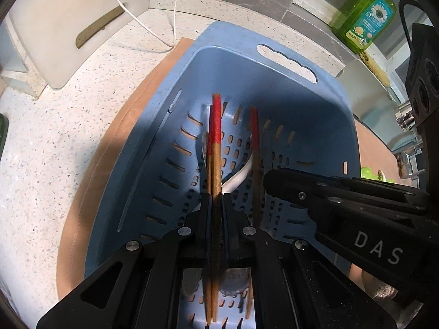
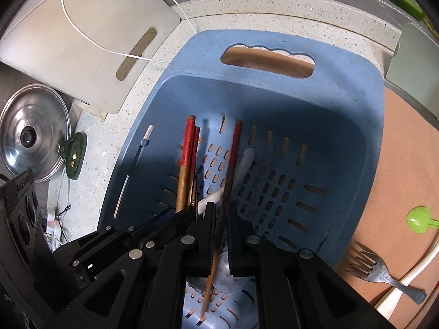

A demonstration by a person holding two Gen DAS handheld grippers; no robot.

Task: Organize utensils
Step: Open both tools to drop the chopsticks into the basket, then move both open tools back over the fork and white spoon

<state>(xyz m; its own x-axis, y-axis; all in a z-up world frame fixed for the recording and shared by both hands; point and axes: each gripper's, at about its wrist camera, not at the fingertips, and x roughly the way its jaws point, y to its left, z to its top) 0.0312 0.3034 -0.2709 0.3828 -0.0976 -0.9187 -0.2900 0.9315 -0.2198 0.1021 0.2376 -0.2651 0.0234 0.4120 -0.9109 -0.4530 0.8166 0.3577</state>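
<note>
A blue slotted basket [image 1: 274, 82] [image 2: 343, 104] sits on a brown mat. Over it, my left gripper [image 1: 216, 200] is shut on a pair of red-tipped wooden chopsticks [image 1: 215, 137], which stick out forward past its fingers. Close at its right, my right gripper [image 2: 221, 211] is shut on a single red-tipped chopstick [image 2: 233, 153]. Each view shows the other gripper: the right gripper [image 1: 267, 183] from the left wrist, the left gripper [image 2: 186, 213] with its chopstick pair [image 2: 188, 148] from the right wrist. On the basket floor beneath them lies a white spoon [image 1: 238, 178] [image 2: 211, 198].
On the brown mat [image 2: 397, 164] right of the basket lie a metal fork [image 2: 376, 271] and a green spoon [image 2: 417, 219]. A white cutting board [image 2: 96, 41] and a steel pot lid [image 2: 33, 134] are on the left. A green detergent bottle [image 1: 365, 13] stands behind.
</note>
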